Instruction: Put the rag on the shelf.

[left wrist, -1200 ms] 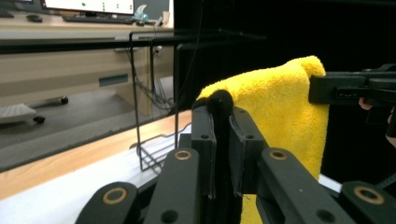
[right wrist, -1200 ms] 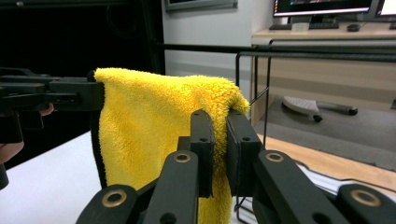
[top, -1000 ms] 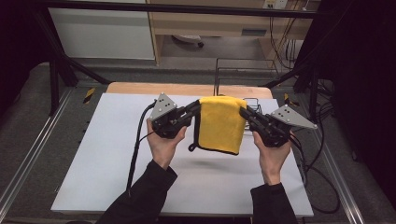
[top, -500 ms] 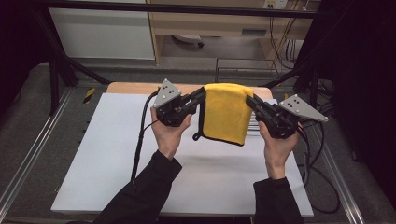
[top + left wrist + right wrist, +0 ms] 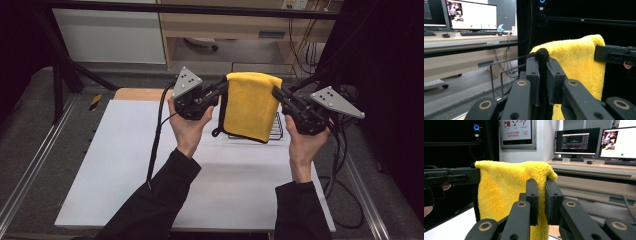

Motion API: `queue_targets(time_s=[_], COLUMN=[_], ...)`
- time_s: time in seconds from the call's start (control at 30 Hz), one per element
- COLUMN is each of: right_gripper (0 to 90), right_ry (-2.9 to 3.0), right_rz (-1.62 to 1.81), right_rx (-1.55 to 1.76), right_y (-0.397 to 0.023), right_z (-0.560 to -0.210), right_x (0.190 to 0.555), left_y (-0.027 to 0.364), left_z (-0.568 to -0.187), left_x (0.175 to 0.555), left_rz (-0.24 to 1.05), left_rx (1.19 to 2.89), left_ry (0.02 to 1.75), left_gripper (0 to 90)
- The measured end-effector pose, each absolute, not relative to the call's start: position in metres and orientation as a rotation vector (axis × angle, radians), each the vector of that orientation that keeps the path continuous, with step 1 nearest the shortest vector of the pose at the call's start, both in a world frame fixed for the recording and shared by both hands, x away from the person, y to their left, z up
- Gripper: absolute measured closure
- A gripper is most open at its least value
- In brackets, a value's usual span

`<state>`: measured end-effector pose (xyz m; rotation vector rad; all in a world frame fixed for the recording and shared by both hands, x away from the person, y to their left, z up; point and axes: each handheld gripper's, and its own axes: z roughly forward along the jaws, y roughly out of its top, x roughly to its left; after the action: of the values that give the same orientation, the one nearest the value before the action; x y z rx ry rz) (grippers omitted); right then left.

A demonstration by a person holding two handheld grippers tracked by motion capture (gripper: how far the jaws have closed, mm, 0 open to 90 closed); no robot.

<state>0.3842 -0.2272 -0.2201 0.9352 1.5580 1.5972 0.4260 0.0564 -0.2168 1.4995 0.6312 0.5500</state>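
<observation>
1. A yellow towel [image 5: 251, 106] hung in the air above the far part of the white table [image 5: 125, 165], held up by its two top corners and draping straight down between the two hands.
2. The left gripper [image 5: 223, 89] was clenched on the towel's top left corner; in the left gripper view [image 5: 543, 75] its black fingers [image 5: 532, 82] stood pressed together on a dark edge of the cloth, with the yellow pile spreading out to the right behind them.
3. The right gripper [image 5: 276, 93] was clenched on the top right corner; in the right gripper view [image 5: 541, 200] its fingers [image 5: 552, 202] pinched the fluffy yellow edge, and the other gripper showed at the far left of that picture, fastened to the opposite corner.
4. The person's left hand [image 5: 190, 127] and right hand [image 5: 305, 145] gripped the tool bodies from below, both raised to about the same height, forearms in dark sleeves coming in from the near edge.
5. A black hanging loop [image 5: 218, 132] dangled at the towel's lower left side.
6. A black wire rack [image 5: 274, 131] stood on the table just behind the towel's lower edge, partly hidden by the cloth.
7. A black cable [image 5: 156, 145] trailed down from the left gripper across the table.
</observation>
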Motion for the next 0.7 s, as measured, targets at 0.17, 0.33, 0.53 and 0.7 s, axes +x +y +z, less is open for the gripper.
queue_targets(time_s=[0.17, 0.33, 0.53, 0.7], right_gripper=[82.8, 82.8, 82.8, 82.8], right_ry=[1.538, 1.520, 1.500, 1.484], right_rz=[1.594, 1.587, 1.578, 1.573], right_rx=[0.929, 0.921, 0.906, 0.900], right_y=[-0.232, -0.235, -0.238, -0.241], right_z=[-0.209, -0.196, -0.182, -0.171], right_x=[0.388, 0.393, 0.399, 0.405], left_y=[0.051, 0.047, 0.042, 0.038], left_z=[-0.204, -0.191, -0.177, -0.168], left_x=[0.431, 0.436, 0.442, 0.447], left_rz=[0.554, 0.563, 0.579, 0.582], left_rx=[1.490, 1.482, 1.470, 1.460], left_ry=[0.624, 0.612, 0.605, 0.599], left_gripper=[81.1, 81.2, 81.2, 81.2])
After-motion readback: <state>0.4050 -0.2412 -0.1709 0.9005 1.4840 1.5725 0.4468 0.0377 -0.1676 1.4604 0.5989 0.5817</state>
